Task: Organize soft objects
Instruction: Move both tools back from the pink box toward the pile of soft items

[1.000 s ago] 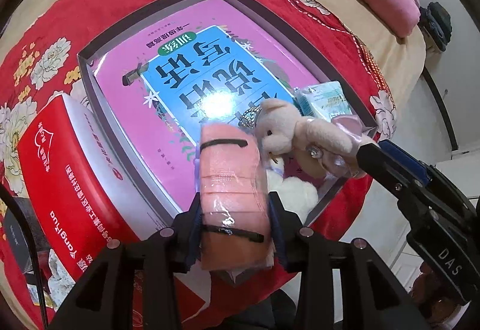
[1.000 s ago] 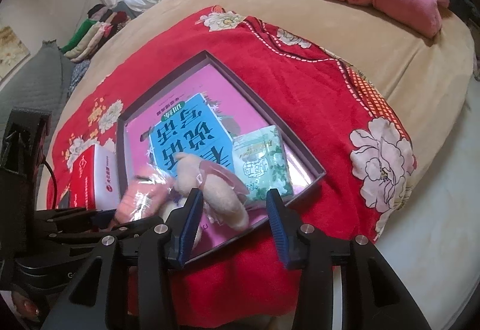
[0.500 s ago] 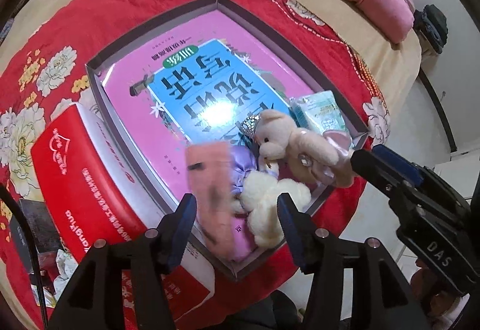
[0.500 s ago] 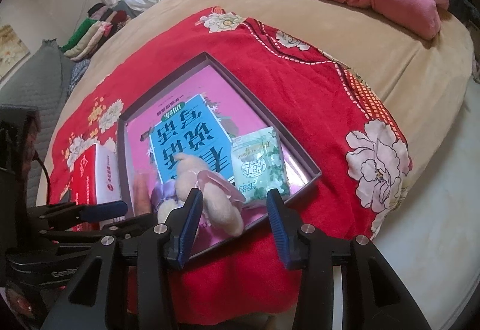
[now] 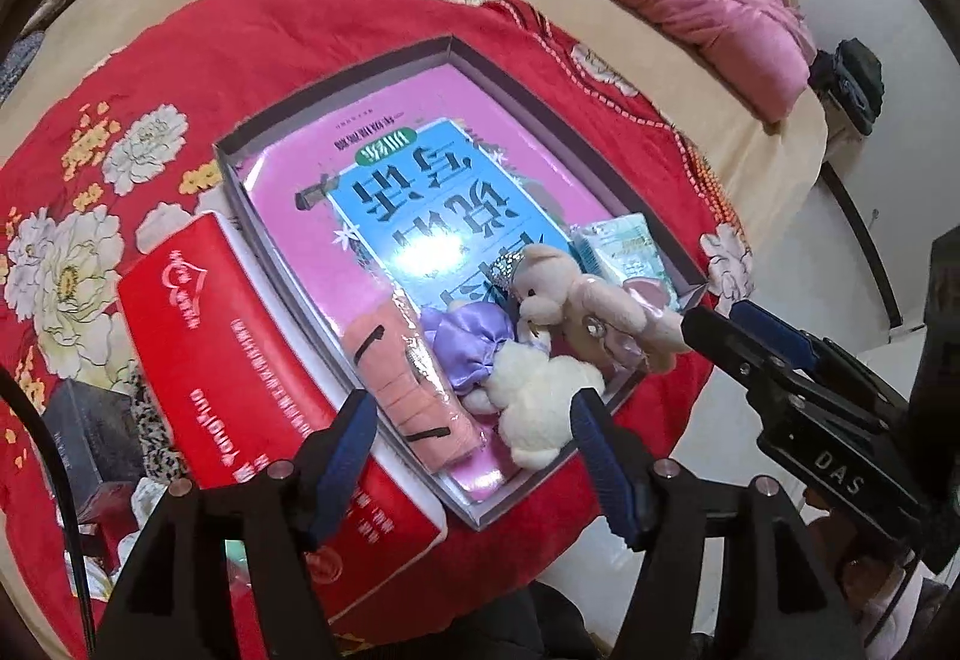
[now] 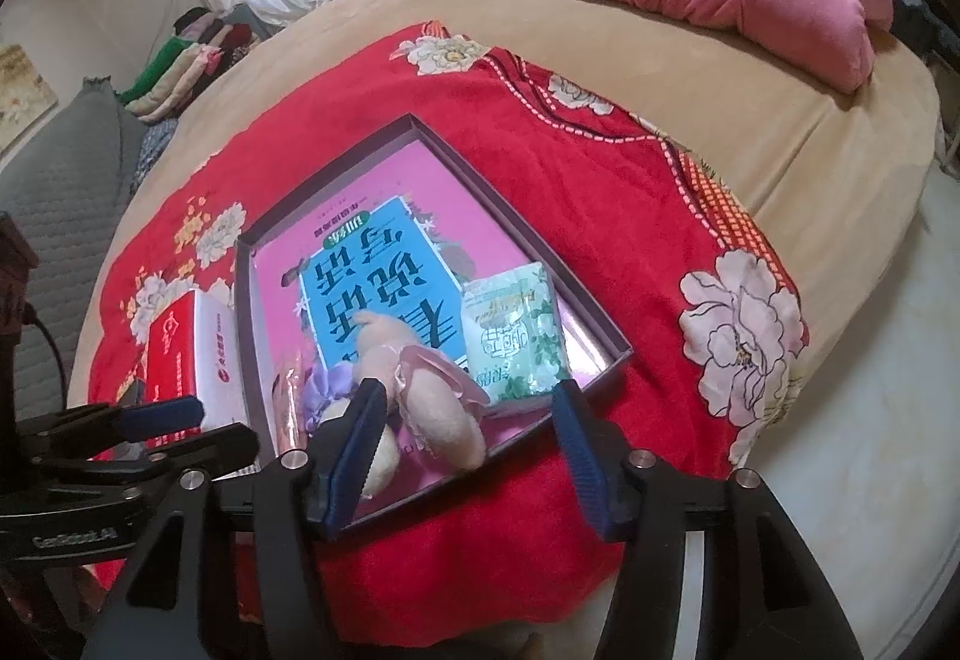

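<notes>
I see the shallow grey cardboard tray (image 5: 606, 168) on the red flowered blanket (image 5: 252, 54), and a pink book with a blue title panel (image 5: 420, 204) covers its floor. At the near end of the tray lie the soft things. The salmon-pink folded cloth in clear wrap (image 5: 408, 384) lies along the near left edge. Just beside it are a small cream plush bear (image 5: 540, 390) with a purple satin piece (image 5: 471, 339), and a beige plush bear in a pale pink dress (image 5: 576, 294) leans over them. A green and white tissue packet (image 5: 624, 246) sits at the near right corner.

My left gripper (image 5: 474, 450) hangs above the near edge of the tray. Its jaws have just been opening; now they stand apart and hold nothing, with the pink cloth free below them. My right gripper (image 6: 468, 438) is also released. Its jaws have just been opening, and the beige bear lies below the gap, not pressed by the pads. A red and white carton (image 5: 240, 360) stands just beside the left edge of the tray.
</notes>
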`<state>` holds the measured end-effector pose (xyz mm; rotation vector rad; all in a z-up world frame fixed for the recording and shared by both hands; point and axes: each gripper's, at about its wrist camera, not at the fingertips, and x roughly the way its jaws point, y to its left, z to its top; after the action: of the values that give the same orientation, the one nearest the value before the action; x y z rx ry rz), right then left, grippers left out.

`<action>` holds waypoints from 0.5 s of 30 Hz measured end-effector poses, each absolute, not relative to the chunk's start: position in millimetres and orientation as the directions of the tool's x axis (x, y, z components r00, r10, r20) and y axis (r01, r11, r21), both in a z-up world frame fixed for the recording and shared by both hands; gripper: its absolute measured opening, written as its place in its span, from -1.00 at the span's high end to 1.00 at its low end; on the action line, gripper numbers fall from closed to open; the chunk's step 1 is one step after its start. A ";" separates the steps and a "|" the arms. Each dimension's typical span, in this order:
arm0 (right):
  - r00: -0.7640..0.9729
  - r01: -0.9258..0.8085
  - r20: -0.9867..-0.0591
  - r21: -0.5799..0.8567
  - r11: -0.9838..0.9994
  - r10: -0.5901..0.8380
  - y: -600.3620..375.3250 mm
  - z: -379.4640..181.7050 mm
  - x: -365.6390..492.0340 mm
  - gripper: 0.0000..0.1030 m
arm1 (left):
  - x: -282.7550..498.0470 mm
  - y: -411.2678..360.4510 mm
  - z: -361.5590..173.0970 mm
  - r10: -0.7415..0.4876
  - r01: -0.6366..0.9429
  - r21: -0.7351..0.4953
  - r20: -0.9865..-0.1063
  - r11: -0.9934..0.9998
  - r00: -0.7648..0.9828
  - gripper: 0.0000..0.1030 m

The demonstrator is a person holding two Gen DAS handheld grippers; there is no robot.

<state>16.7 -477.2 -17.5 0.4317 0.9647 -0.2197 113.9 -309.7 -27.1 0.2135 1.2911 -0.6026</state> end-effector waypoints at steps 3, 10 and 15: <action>0.559 0.370 -0.829 0.248 0.895 -0.002 -474.7 -12.5 15.6 -0.15 | 110.8 -303.1 -18.3 -0.314 0.527 -0.186 -0.935 0.829 0.164 -0.35; 0.571 0.366 -0.820 0.207 0.907 -0.044 -464.4 1.9 13.5 -0.36 | 103.0 -283.5 -5.4 -0.338 0.511 -0.203 -0.922 0.835 0.187 -0.44; 0.592 0.357 -0.803 0.183 0.916 -0.070 -453.3 16.5 11.9 -0.38 | 95.3 -267.8 5.0 -0.338 0.504 -0.192 -0.917 0.842 0.214 -0.45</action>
<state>11.9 -453.3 16.5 0.3439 0.9072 -0.2543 95.3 -267.8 5.0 0.1590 1.2231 -0.5869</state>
